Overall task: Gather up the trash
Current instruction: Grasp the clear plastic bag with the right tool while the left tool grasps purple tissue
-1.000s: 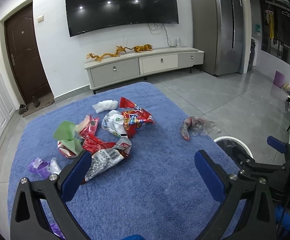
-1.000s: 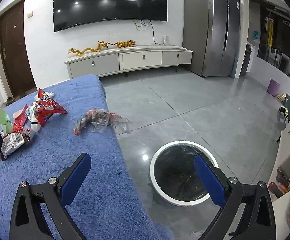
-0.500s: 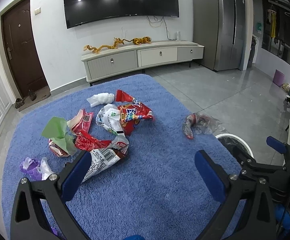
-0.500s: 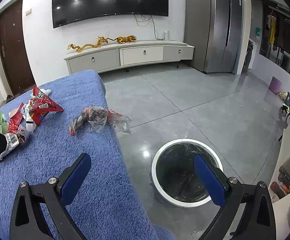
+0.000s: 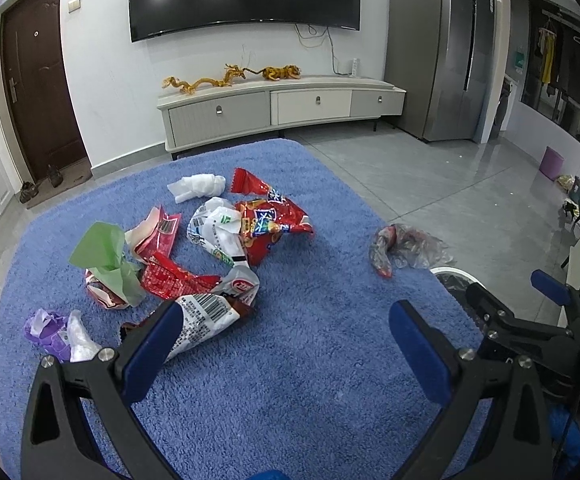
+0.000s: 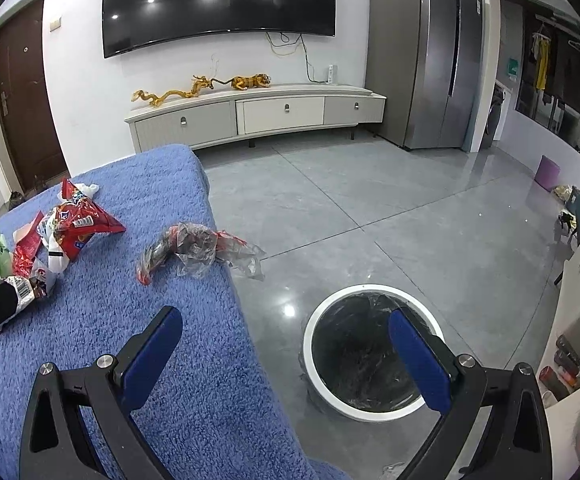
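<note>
Trash is scattered across the blue-carpeted worktop (image 5: 310, 380): a heap of wrappers (image 5: 194, 256) sits toward the left edge, and one crumpled clear plastic wrapper (image 6: 194, 250) lies alone right at the right edge, part of it hanging over. Below that edge, on the floor, stands the white-rimmed bin (image 6: 372, 350), black liner in, mouth open upward.

The left hand-held gripper (image 5: 286, 344) hovers above the near part of the worktop, jaws spread wide, nothing between them. The right hand-held gripper (image 6: 286, 344) is spread too and empty, one finger over the carpet, the other over the bin.

The risk here is that overhanging wrapper: a clumsy brush could flick it off the edge and onto the floor, short of the bin. It's thin film, so a pinch on a loose flap may slip or tear.

Its long axis runs roughly across the worktop, from the dark, red-tipped twisted end pointing inward toward the heap to the clear, loose end pointing out over the right edge.
</note>
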A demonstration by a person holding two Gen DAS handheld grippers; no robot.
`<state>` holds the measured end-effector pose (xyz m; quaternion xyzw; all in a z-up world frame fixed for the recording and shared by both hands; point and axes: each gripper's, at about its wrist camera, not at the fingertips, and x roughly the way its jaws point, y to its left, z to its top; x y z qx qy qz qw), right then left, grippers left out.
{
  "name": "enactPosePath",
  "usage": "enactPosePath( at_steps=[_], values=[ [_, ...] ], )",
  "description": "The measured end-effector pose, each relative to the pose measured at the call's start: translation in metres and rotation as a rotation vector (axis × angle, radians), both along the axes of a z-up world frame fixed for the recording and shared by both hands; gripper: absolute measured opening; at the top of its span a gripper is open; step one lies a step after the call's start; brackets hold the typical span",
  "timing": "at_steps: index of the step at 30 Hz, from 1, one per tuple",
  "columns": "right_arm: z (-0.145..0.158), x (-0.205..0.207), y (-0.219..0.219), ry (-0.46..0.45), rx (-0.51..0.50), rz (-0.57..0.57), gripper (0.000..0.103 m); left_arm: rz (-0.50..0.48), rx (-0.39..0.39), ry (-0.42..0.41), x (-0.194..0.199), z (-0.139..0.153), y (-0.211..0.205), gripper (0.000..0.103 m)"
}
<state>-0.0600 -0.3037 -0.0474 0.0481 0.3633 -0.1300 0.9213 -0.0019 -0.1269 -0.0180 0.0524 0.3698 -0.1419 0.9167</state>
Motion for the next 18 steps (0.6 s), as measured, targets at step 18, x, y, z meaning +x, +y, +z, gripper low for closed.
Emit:
enactPosePath(
  at_steps=[18],
  values=[
    [0.006,0.020,0.021,-0.007,0.051,0.071,0.103,0.000,-0.048,0.002,0.008,0.004,0.040,0.103]
  ],
)
